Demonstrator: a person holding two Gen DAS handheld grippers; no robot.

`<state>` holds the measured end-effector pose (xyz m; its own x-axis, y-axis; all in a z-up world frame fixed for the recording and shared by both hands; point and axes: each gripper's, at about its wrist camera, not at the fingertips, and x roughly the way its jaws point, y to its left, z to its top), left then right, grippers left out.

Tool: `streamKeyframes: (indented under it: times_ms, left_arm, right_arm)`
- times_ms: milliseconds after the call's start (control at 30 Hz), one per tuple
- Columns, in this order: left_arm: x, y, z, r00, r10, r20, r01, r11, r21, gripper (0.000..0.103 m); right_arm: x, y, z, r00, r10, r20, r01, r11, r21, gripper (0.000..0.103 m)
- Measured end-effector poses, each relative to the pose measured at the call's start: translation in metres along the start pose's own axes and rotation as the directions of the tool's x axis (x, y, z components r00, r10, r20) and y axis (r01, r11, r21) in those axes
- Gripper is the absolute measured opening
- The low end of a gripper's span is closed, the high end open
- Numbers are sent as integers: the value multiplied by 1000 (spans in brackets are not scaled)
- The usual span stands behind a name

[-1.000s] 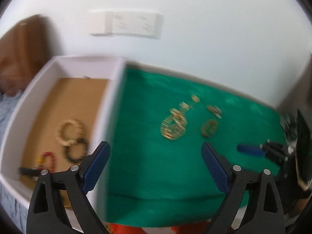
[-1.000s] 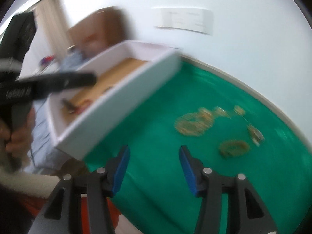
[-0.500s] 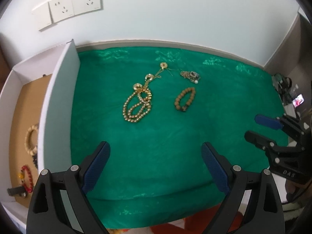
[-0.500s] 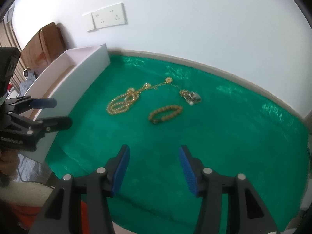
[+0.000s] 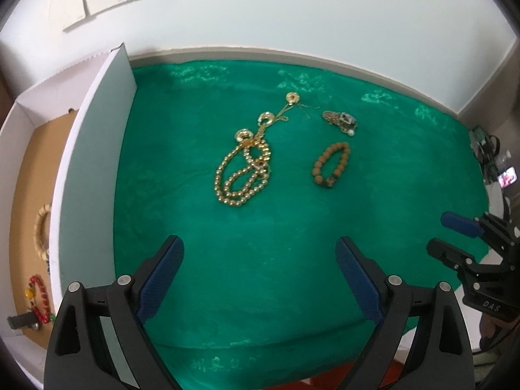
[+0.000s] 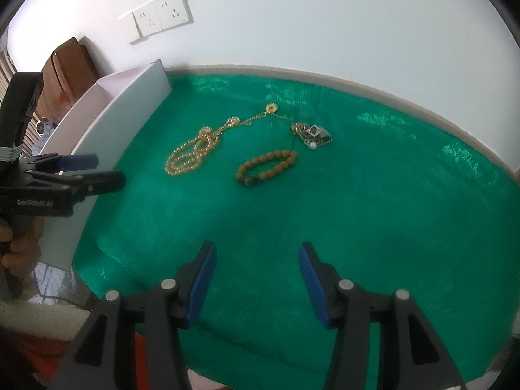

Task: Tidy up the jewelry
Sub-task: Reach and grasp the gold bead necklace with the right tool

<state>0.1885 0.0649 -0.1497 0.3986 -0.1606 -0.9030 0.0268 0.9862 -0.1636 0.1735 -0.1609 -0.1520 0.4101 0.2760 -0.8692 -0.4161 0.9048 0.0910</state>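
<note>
On the crinkled green cloth, mid-frame, lie a looped gold bead necklace, a round wooden bracelet and a tangled chain. Left gripper and right gripper jaws gape wide, empty.

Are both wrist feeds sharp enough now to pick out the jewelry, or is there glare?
Left wrist: gold bead necklace slightly soft, fisheye bends the box wall. Right wrist: wooden bead bracelet fairly clear; sheen on green cloth, no blinding glare.

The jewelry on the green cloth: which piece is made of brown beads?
The brown wooden bead bracelet, a small closed ring. The long gold bead necklace to its left is shiny yellow, and the small tangled chain piece behind it has thin metal links.
</note>
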Motion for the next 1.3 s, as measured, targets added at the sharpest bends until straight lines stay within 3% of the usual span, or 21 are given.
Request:
streamKeyframes:
  times_ms: [267, 500, 867, 1067, 1300]
  left_arm:
    - [14, 16, 17, 1000, -5, -13, 5, 999, -52, 95]
    - [33, 13, 32, 1000, 19, -24, -19, 1000, -4, 95]
    - [58, 30, 41, 999, 41, -29, -42, 999, -34, 93]
    - [60, 39, 30, 997, 61, -52, -64, 996, -56, 91]
    - [44, 53, 13, 996, 79, -51, -83, 992, -95, 92]
  right_arm:
    - [11, -7, 4, 999, 15, -30, -14, 999, 37, 54]
    - [27, -15, 11, 998, 42, -39, -39, 996, 75, 54]
    - [52, -13, 31, 994, 100, -46, -95, 991, 92, 54]
    - [81, 10, 70, 982, 190, 13, -190, 980, 56, 53]
    - [130, 41, 124, 960, 278, 14, -278, 960, 32, 53]
